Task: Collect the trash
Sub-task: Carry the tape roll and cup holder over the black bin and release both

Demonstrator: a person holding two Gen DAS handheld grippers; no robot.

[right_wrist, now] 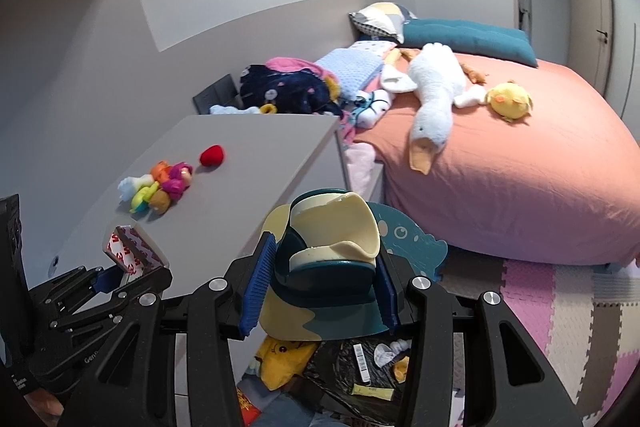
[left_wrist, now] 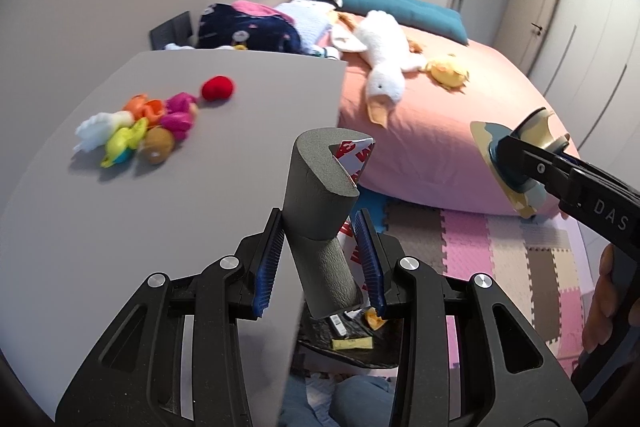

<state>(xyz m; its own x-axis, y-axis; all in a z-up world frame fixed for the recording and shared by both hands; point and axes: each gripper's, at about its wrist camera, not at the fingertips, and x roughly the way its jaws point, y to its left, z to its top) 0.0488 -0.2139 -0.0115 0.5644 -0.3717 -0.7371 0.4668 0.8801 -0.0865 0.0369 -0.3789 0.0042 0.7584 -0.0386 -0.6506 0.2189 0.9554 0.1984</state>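
Above bag: both tongs hang over the open black trash bag (right_wrist: 360,367), each loaded.
Left tongs (left_wrist: 320,259): clamped on a grey foam corner guard (left_wrist: 320,183), blue pads pressing its narrow stem; backing paper tucked in its notch.
Right tongs (right_wrist: 320,291): clamped on a teal and cream suction hook (right_wrist: 332,239) with a fish-shaped backing card.
Bag: on the floor just beside the grey counter (left_wrist: 180,107), mouth gaping upward, scraps already inside.
Step, judged: carrying both pieces to the bag for dropping.
Doing it well: centre each piece over the bag's mouth, away from the counter edge; lower close before parting the tongs, since foam is light and may drift; release one side at a time; check the card clears the bag's rim.
Keep out: toy cluster (left_wrist: 136,131) and red plush (left_wrist: 218,89) on the counter beyond the bag, likely not trash.
Writing: red "3" on the backing paper, probably a tape brand; "DAS" on the right tongs' arm; bag slips unreadable.
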